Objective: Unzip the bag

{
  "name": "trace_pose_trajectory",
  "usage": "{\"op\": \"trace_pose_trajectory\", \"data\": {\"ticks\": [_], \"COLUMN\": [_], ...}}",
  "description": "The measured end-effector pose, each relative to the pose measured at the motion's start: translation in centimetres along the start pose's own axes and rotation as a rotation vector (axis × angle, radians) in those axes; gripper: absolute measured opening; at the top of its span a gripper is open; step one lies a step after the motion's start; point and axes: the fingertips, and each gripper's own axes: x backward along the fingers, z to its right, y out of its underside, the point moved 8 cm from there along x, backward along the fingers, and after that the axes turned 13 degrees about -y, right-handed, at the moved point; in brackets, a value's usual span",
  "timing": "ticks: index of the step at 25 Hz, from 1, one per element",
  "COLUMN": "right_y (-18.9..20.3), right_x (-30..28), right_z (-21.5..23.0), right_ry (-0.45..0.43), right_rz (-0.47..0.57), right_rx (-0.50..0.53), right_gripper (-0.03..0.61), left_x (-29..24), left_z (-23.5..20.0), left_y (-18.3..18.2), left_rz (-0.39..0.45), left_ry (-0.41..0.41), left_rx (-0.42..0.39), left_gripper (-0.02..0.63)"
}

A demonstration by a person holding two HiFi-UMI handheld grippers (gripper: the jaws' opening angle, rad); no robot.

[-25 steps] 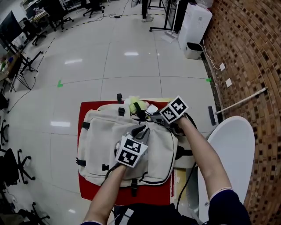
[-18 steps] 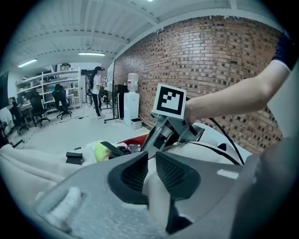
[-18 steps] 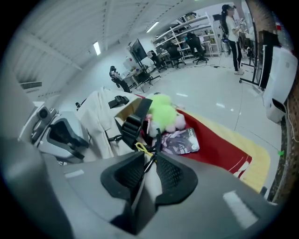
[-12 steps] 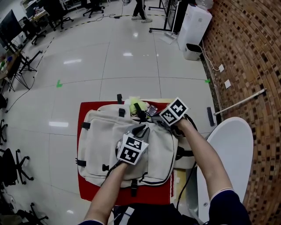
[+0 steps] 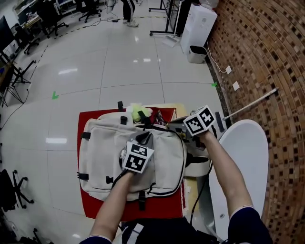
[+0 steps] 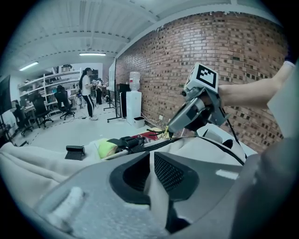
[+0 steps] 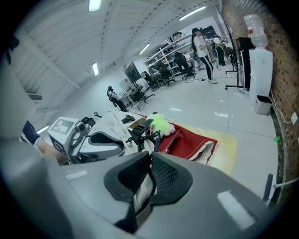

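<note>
A beige backpack (image 5: 107,155) with a black zipper line (image 5: 183,157) lies flat on a red mat (image 5: 85,121). My left gripper (image 5: 145,137) rests on the bag's upper middle. Its jaws are closing, and a fold of the beige fabric (image 6: 158,198) is pinched between the pads. My right gripper (image 5: 172,125) sits at the bag's top right corner, beside the left one. Its jaws are closing too, with a beige strip of the bag (image 7: 141,192) pressed between its pads. In the left gripper view the right gripper (image 6: 170,132) points down at the bag's top edge.
A yellow-green plush toy (image 5: 137,113) and black straps lie at the bag's far end. A white rounded tabletop (image 5: 243,157) stands at the right, with a brick wall (image 5: 271,71) behind it. A white appliance (image 5: 195,24), office chairs and a person (image 5: 127,9) are far off.
My right gripper has shifted a little to the right along the bag's top corner, away from the left one. The left gripper stays on the same spot. The person in the background walked left.
</note>
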Motion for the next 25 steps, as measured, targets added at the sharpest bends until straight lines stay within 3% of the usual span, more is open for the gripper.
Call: {"op": "trace_pose_trajectory", "data": {"ticks": [6,10,16,20,23,25], "right_y": [3.3,5.1,8.9,9.1,7.9,6.6], "right_x": [2.2,3.3,6.6,8.3,7.2,5.7], "right_z": [-0.8,-1.6,-2.3,-3.5,-3.9,-4.0], "right_ry": [0.015,0.032,0.157,0.180,0.197,0.170], "right_rz": [0.115,0.155,0.091,0.145,0.097,0.044], "right_rx": [-0.100,-0.108,-0.067,0.062,0.216,0.329], "right_gripper": [0.025,0.023,0.005,0.006,0.011,0.097], "left_x": [0.3,0.3,0.1,-0.3,-0.5,-0.5], "left_z": [-0.2,-0.2,-0.3,0.7,2.3,3.0], "left_y": [-0.2,-0.2,0.2,0.6,0.8,0.5], "left_rz": [-0.001,-0.001,-0.004,-0.009,-0.019,-0.016], "left_ry": [-0.003,-0.004,-0.020,-0.010,0.028,0.044], "left_rx": [0.007,0.005,-0.015,-0.076,-0.093,-0.098], "left_gripper": [0.024,0.018,0.015,0.015,0.015,0.015]}}
